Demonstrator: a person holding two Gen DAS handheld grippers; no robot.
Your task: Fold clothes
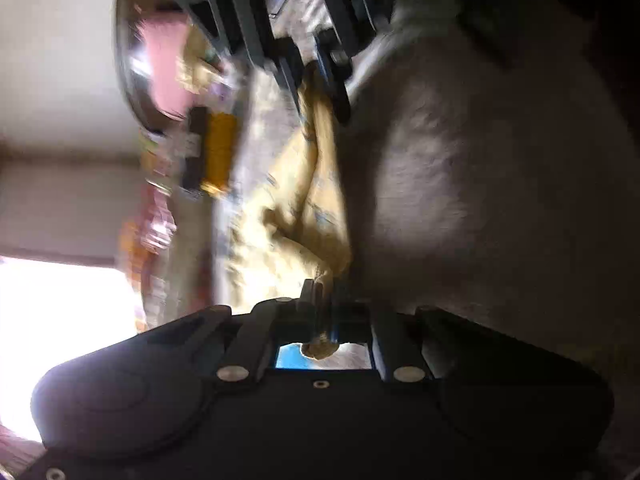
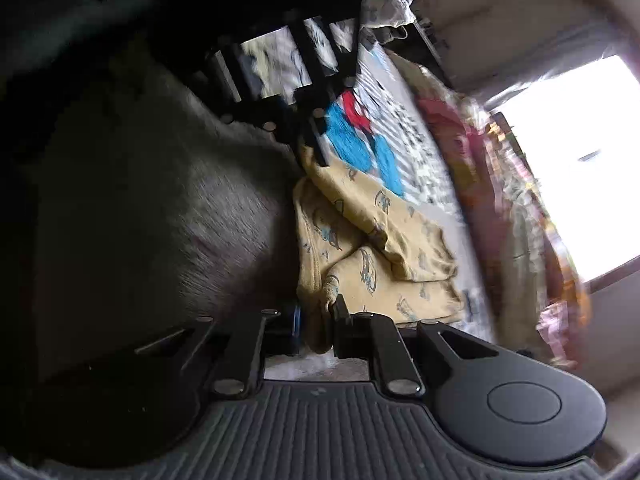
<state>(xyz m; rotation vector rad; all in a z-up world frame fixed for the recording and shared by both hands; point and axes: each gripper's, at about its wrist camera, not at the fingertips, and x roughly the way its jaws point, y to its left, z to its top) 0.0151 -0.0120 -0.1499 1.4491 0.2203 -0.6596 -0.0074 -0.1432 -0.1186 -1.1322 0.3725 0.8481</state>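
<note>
Left gripper [image 1: 322, 308]: we've got it pinched tight on a rolled edge of the yellow garment [image 1: 298, 184], jaws narrow, a nub of cloth poking out behind them into the frame's open window.

Right gripper [image 2: 326, 322]: we're clamped here too, the fingers squeezed onto a bunched corner of the same yellow cloth, the fabric pressed between them.

Yellow garment [image 2: 372, 240]: it hangs stretched between our two tools, one end in each. It's pale yellow with small blue-grey printed figures, and in the right wrist view it droops in loose overlapping layers, not flat.

Other tool, seen across: from the left wrist view the right gripper [image 1: 320, 92] bites the far end of the cloth at the top; from the right wrist view the left gripper [image 2: 314, 148] does the same on its end.

Printed bedsheet [image 2: 404, 120]: under the garment, white with dark patterning and big blue and red shapes. We can't tell whether the lowest folds touch it.

Grey fabric [image 2: 160, 216]: a big furry-looking dark mass right beside the garment, filling one side of both views [image 1: 480, 180].

Clothes pile [image 2: 500, 184]: pink and mixed colours, bunched along the far side of the sheet, badly blurred.

Window [image 2: 580, 168]: blown-out bright, past the pile.

Picture quality: both views are tilted and smeared, the left wrist view most of all.
</note>
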